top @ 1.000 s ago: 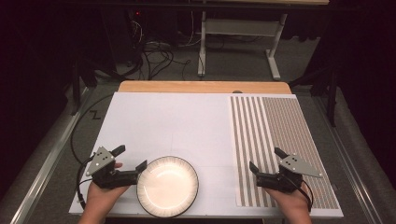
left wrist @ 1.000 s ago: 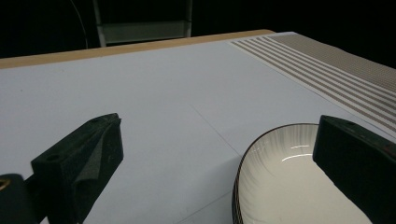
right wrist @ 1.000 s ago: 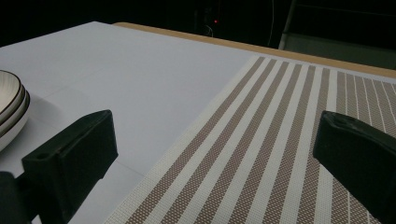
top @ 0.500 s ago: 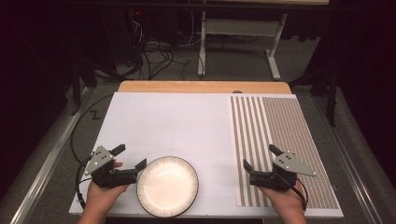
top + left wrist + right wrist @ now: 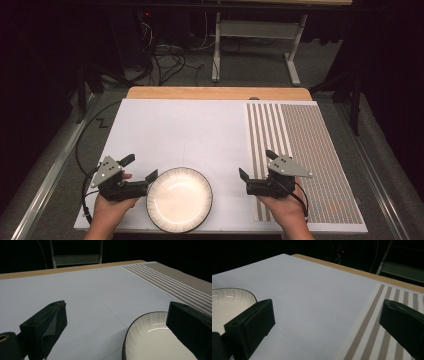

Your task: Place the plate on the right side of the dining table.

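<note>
A white plate [image 5: 179,199] with a dark rim and fine ribbing lies on the white table [image 5: 190,130] near the front edge. My left gripper [image 5: 140,167] is open just left of the plate, with its right jaw close to the rim. In the left gripper view, the plate [image 5: 155,340] lies partly between the jaws of the left gripper [image 5: 117,307]. My right gripper [image 5: 257,164] is open to the right of the plate, a short gap away, at the edge of the striped mat [image 5: 300,150]. In the right gripper view, the plate [image 5: 229,300] sits behind the left jaw of the right gripper [image 5: 328,306].
The brown-and-white striped mat covers the table's right part. A wooden strip [image 5: 215,93] runs along the far edge. Beyond it are cables [image 5: 165,55] on the floor and a metal stand [image 5: 250,35]. A black cable [image 5: 82,145] trails off the table's left side.
My right gripper has moved left, off the striped mat's middle and closer to the plate. The left gripper and the plate have stayed in place.
</note>
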{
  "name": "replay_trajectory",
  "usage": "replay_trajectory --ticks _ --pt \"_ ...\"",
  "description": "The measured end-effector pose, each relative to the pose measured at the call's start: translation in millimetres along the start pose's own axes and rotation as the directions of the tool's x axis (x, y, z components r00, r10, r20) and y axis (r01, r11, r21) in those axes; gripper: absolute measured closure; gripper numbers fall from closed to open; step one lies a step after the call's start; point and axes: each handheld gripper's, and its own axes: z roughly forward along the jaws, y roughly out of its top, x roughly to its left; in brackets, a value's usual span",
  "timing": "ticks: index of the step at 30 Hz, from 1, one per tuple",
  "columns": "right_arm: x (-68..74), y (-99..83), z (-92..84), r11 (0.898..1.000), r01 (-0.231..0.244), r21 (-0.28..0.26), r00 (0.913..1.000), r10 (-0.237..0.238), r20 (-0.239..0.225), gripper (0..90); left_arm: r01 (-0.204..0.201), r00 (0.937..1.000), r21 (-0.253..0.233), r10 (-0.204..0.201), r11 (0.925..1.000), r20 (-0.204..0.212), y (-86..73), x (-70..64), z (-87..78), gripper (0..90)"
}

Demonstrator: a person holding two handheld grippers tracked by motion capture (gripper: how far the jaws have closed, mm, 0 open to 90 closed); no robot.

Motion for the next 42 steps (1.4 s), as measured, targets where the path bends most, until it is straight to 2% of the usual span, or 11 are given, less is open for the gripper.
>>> replay_trajectory --ticks 10,14,20,26,37,38,42 --pt "22.3 14.8 17.5 0.999 0.040 0.008 0.9976 -0.040 -0.056 2.0 0.004 0.9999 0.000 -0.004 1.0000 0.010 1.5 -0.4 -0.7 4.0" --pt "27.1 18.3 21.6 0.998 0.053 0.014 0.9959 -0.052 -0.074 2.8 0.000 1.0000 -0.003 0.000 1.0000 0.008 2.6 -0.9 -0.7 4.0" --pt "36.2 24.0 31.2 0.996 0.078 0.034 0.9880 -0.073 -0.136 7.6 -0.009 0.9999 -0.004 0.009 1.0000 0.005 4.0 -1.6 -1.1 2.0" --pt "42.6 17.1 37.8 0.996 0.075 0.056 0.9833 -0.065 -0.170 10.6 -0.021 0.9998 -0.019 0.021 0.9996 0.000 4.5 -2.3 -2.9 0.7" --pt "48.7 1.6 37.3 0.993 0.083 0.089 0.9766 -0.063 -0.206 18.5 -0.021 0.9997 -0.025 0.022 0.9995 0.008 5.0 -3.6 -3.0 0.2" --pt "50.4 -2.8 35.9 0.991 0.088 0.103 0.9731 -0.064 -0.221 21.0 -0.020 0.9997 -0.024 0.020 0.9995 0.010 5.0 -4.3 -3.0 0.2" --pt "52.7 -8.0 33.2 0.989 0.094 0.116 0.9684 -0.064 -0.241 25.1 -0.022 0.9996 -0.024 0.023 0.9995 0.013 5.1 -5.0 -3.9 0.2"
